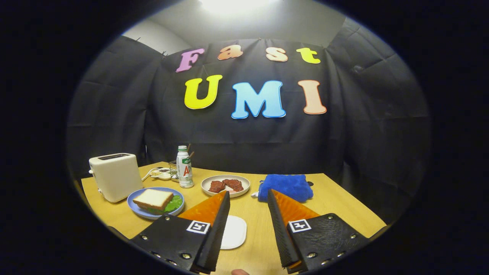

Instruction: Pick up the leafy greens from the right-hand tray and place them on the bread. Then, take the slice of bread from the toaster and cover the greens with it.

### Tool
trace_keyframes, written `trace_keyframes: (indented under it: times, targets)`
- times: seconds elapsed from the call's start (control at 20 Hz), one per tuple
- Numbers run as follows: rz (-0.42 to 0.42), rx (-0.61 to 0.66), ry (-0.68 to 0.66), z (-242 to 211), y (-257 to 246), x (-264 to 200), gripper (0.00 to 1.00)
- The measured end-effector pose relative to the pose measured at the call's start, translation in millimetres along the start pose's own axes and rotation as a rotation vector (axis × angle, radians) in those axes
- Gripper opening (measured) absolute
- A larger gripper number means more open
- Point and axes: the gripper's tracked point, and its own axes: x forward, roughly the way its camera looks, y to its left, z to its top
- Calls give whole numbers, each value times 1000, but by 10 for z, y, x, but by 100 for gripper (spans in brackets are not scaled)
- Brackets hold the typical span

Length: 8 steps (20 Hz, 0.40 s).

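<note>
A slice of bread (153,198) tops the leafy greens (174,203) on the blue plate (137,209), at ten o'clock from the tongs (248,198). The tongs hang open, empty, above the bench (336,198). The toaster (113,175) stands behind the plate.

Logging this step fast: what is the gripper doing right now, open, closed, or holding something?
Gripper: open, holding nothing; its fingers are spread above the wooden table, with the small white tray between them.
</note>
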Motion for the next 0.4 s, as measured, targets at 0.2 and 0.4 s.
trace_keyframes:
  times: [0.2, 0.4]
  targets:
    - [-67, -85, -98, 35, -731, -82, 60]
    - [-161, -130, -62, -115, -1440, -265, 60]
